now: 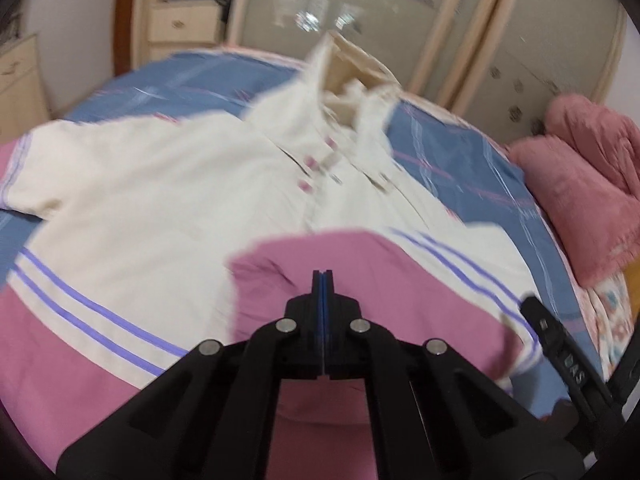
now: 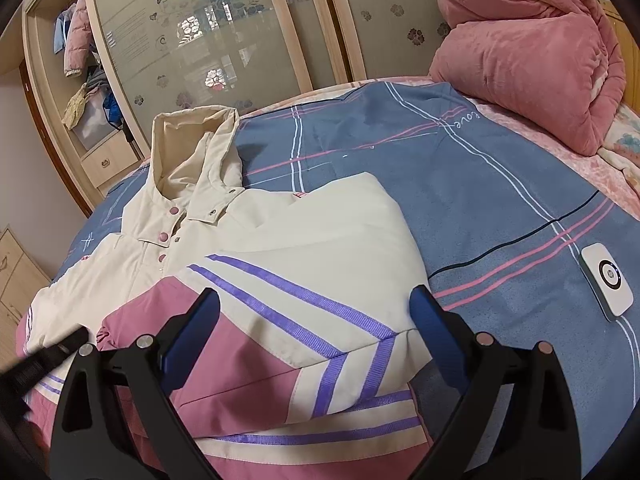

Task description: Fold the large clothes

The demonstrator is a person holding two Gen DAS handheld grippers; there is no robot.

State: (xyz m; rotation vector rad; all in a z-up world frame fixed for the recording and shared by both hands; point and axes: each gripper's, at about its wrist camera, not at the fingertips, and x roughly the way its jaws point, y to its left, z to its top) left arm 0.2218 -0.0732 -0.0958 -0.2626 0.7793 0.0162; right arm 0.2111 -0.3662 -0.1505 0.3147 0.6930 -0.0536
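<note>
A cream-and-pink hooded jacket is lying spread on a bed covered with a blue plaid sheet, its hood toward the sliding wardrobe doors. One sleeve is lying folded across the front, its pink cuff end reaching toward the middle of the jacket.

The left gripper is pointing down over the pink cuff end of that folded sleeve, with its blue-padded jaws pressed flat together. The left wrist view is blurred, so whether a thin fold of the pink fabric is caught between the tips cannot be told; the tips are sitting right over the cuff.

The right gripper is hovering above the lower part of the jacket with its jaws spread wide. The folded sleeve, with its purple stripes, is lying between and below the two fingers; the pads are not pressing on it. The right finger is standing over the jacket's edge, where it meets the sheet.

A pink quilt is sitting bundled at the far corner of the bed, and a small white device is lying on the sheet beside the jacket.
</note>
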